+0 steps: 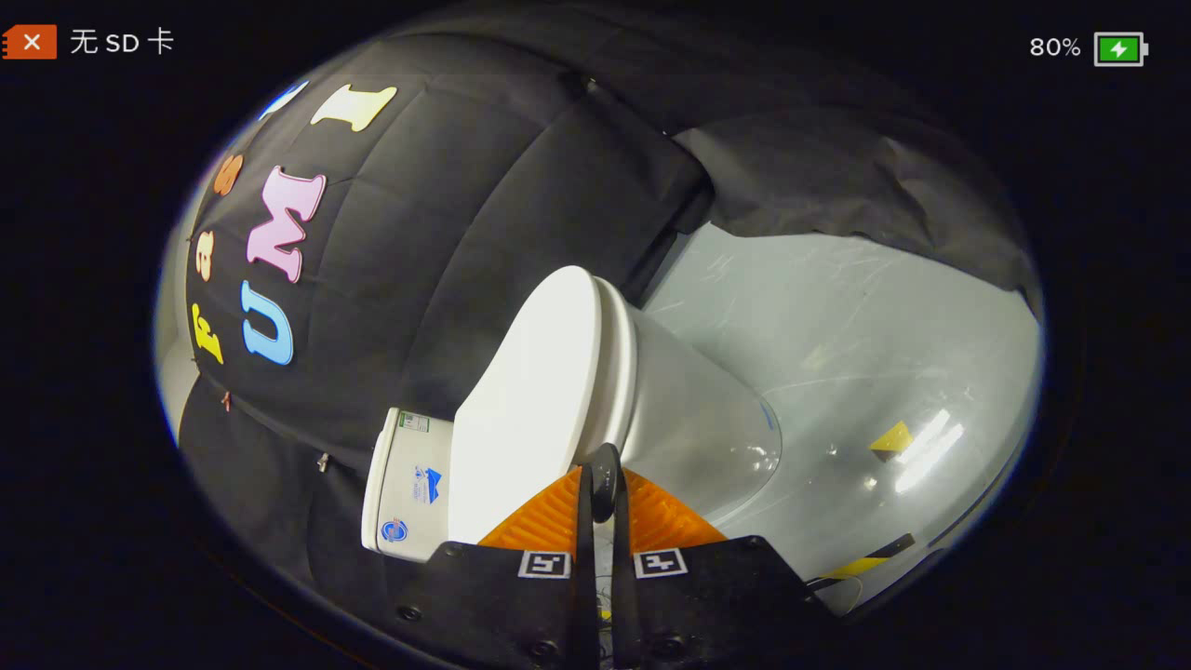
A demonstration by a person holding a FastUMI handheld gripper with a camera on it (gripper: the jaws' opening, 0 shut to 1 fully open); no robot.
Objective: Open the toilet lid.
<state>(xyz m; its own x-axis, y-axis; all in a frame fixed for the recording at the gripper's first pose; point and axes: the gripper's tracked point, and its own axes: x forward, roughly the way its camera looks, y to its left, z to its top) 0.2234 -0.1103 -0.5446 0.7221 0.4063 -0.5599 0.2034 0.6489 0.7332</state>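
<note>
**Fingers together beside a closed toilet**

Nearest of all, the gripper has its two fingers drawn in side by side, with only a thin slit left between them; nothing seems to be clamped there, though a small dark rounded tip stands up right at the slit and I cannot tell what it is. The whole scene is tilted hard over, the way the person holding the tool has rolled it.

Just ahead of the fingertips, and touching or very nearly touching them, I cannot say which, is the white toilet. Its lid is still down, lying flat against the seat, and the seam between the two runs almost straight to the fingertips. The broad smooth face of the lid faces the booth's black cloth wall.

At the hinge end of the lid is the white tank, with small stickers on its side. Beyond the bowl lies a pale glossy floor, catching bright glare and carrying a scrap of yellow tape and a yellow and black striped strip.
</note>
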